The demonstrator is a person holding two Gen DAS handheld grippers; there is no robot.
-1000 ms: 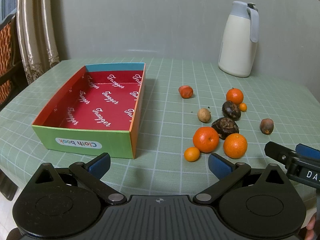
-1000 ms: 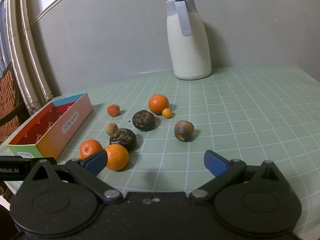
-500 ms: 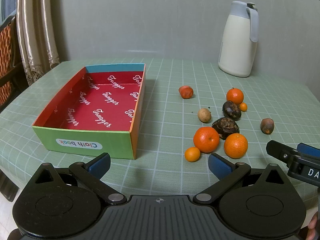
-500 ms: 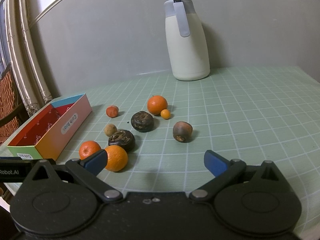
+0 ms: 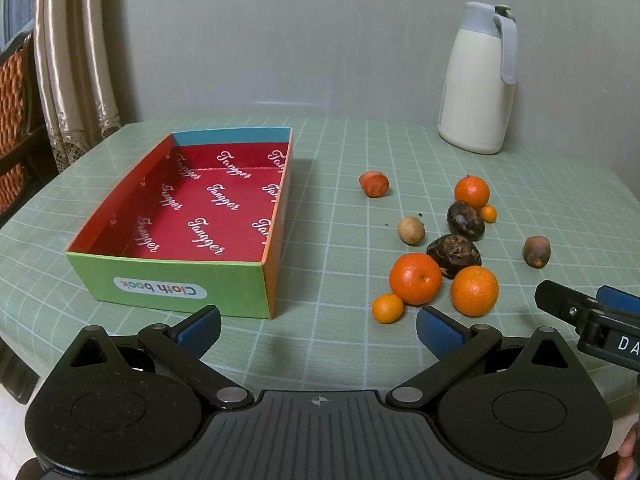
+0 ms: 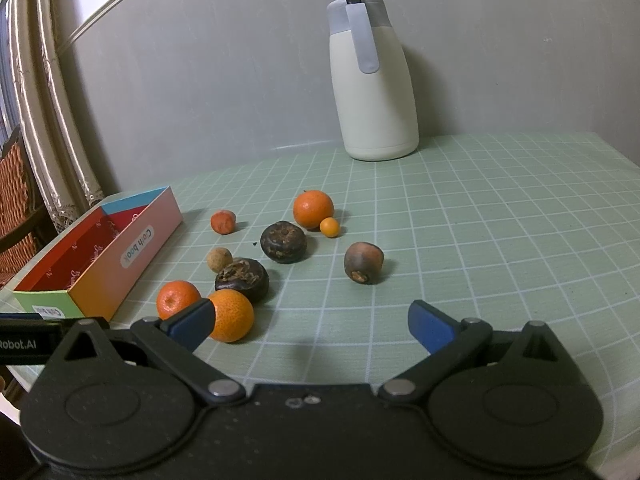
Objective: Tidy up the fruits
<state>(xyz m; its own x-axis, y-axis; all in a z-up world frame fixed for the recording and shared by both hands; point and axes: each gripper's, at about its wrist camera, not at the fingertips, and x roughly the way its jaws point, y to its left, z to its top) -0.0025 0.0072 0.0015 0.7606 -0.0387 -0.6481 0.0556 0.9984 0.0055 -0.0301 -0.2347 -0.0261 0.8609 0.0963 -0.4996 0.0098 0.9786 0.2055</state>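
A colourful open box point(image 5: 182, 284) with a red printed inside stands empty at the left of the green checked table; the right wrist view shows the box point(image 6: 136, 246) too. Several fruits lie loose to its right: three oranges point(image 5: 415, 278) point(image 5: 474, 290) point(image 5: 472, 191), two small kumquats point(image 5: 387, 308), two dark wrinkled fruits point(image 5: 453, 255), a tan round one point(image 5: 411, 230), a red one point(image 5: 373, 183) and a brown one point(image 5: 536, 251). My left gripper point(image 5: 318, 326) is open, low before the box and fruits. My right gripper point(image 6: 310, 322) is open near the nearest orange point(image 6: 231, 314); the brown fruit point(image 6: 363, 262) lies ahead.
A cream thermos jug point(image 5: 476, 80) point(image 6: 374, 80) with a grey lid stands at the back by the wall. A curtain point(image 5: 72, 60) and a wicker chair point(image 5: 14, 120) are off the table's left side. The table edge point(image 5: 24, 336) curves close below my left gripper.
The right gripper has shifted slightly right and forward, so the fruits drift left in its view. The left gripper holds nearly still. No fruit has moved.
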